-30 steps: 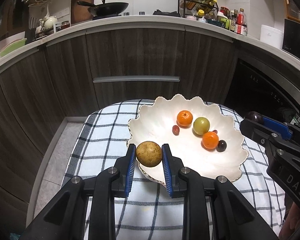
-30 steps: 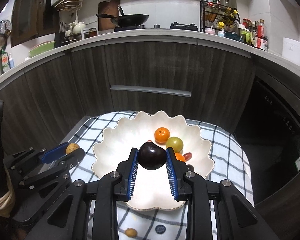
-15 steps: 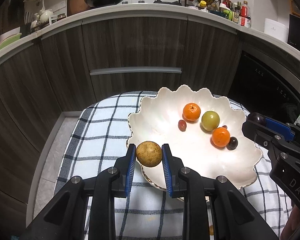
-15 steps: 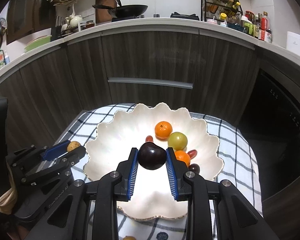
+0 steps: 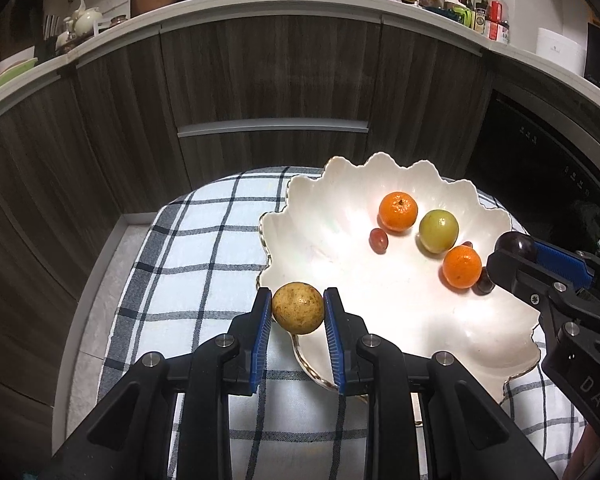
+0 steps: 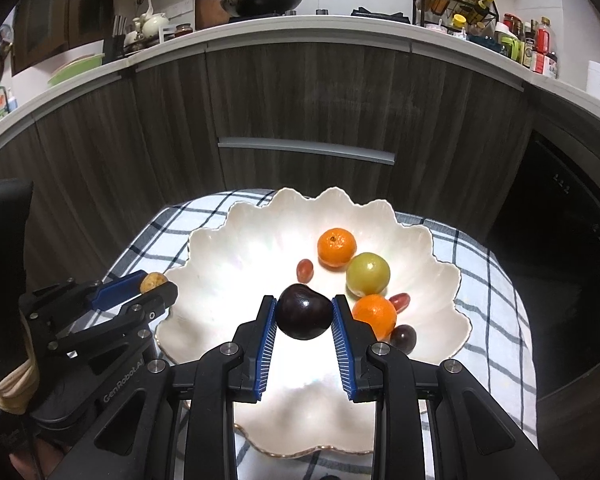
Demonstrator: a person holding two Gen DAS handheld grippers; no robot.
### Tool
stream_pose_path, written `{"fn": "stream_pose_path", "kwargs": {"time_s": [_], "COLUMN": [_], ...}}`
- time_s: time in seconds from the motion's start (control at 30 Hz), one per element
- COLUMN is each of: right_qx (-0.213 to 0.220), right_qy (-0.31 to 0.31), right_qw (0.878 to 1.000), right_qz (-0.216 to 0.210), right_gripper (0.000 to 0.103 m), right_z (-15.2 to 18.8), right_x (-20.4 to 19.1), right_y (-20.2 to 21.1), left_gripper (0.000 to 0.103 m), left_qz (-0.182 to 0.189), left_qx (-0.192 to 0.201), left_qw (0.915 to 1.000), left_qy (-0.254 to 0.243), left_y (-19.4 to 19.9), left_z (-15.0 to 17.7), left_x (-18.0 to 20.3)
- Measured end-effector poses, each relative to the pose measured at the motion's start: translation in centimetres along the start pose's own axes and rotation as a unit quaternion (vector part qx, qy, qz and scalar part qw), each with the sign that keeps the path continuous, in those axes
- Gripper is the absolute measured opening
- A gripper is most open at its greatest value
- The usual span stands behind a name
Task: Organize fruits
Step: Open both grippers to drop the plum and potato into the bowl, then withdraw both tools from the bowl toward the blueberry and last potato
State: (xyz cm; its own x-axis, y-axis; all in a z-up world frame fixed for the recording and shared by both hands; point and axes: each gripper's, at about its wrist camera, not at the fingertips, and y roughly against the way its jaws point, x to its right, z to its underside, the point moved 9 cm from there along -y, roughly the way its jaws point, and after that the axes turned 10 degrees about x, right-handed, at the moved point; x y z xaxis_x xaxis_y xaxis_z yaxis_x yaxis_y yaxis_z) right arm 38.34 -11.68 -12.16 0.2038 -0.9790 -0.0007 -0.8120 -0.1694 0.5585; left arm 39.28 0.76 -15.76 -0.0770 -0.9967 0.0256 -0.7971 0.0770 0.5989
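Over the white scalloped bowl (image 6: 440,280) on the checked cloth (image 5: 204,240), right gripper (image 6: 303,322) has its jaws clamped on a dark plum (image 6: 303,317), hanging above bare bowl floor with the orange pile at about 2 o'clock from it. Left gripper (image 5: 298,314) has its jaws clamped on a round yellow-brown fruit (image 5: 298,308), right at the bowl's 8 o'clock rim, not yet inside. Right hand is nearer a free spot, so plum likely drops straight down; yellow fruit needs a nudge toward 2 o'clock to clear the rim first.
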Motion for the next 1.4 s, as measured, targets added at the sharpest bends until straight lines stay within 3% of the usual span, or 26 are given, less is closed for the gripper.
{"fn": "stream_pose_path", "kwargs": {"time_s": [0.07, 0.2, 0.23, 0.3, 0.33, 0.6, 1.4], "right_qx": [-0.002, 0.006, 0.009, 0.013, 0.017, 0.027, 0.072], "right_qy": [-0.001, 0.013, 0.019, 0.021, 0.019, 0.008, -0.002], "right_qw": [1.0, 1.0, 1.0, 0.999, 0.999, 0.999, 0.996], "right_qz": [0.0, 0.015, 0.02, 0.026, 0.031, 0.043, 0.053], "right_gripper": [0.029, 0.031, 0.034, 0.056, 0.06, 0.07, 0.072], "right_z": [0.0, -0.3, -0.4, -0.5, -0.6, -1.1, -2.6], "right_x": [0.0, 0.1, 0.1, 0.2, 0.3, 1.1, 1.0], "right_y": [-0.1, 0.2, 0.3, 0.5, 0.6, 1.6, 7.7], "left_gripper": [0.032, 0.053, 0.059, 0.065, 0.067, 0.083, 0.085], "left_qz": [0.002, -0.006, -0.006, -0.008, -0.009, -0.017, -0.023], "left_qx": [-0.002, 0.011, 0.012, 0.015, 0.017, 0.035, 0.073], "left_qw": [1.0, 0.9999, 0.9999, 0.9998, 0.9998, 0.9992, 0.9971], "left_qy": [0.004, -0.003, -0.001, 0.002, 0.002, 0.008, -0.002], "left_y": [-0.1, 0.4, 0.5, 0.7, 0.9, 2.5, 9.0], "left_z": [0.1, -0.2, -0.3, -0.5, -0.6, -1.7, -3.1], "left_x": [0.0, -0.1, -0.2, -0.3, -0.4, -0.9, -0.4]}}
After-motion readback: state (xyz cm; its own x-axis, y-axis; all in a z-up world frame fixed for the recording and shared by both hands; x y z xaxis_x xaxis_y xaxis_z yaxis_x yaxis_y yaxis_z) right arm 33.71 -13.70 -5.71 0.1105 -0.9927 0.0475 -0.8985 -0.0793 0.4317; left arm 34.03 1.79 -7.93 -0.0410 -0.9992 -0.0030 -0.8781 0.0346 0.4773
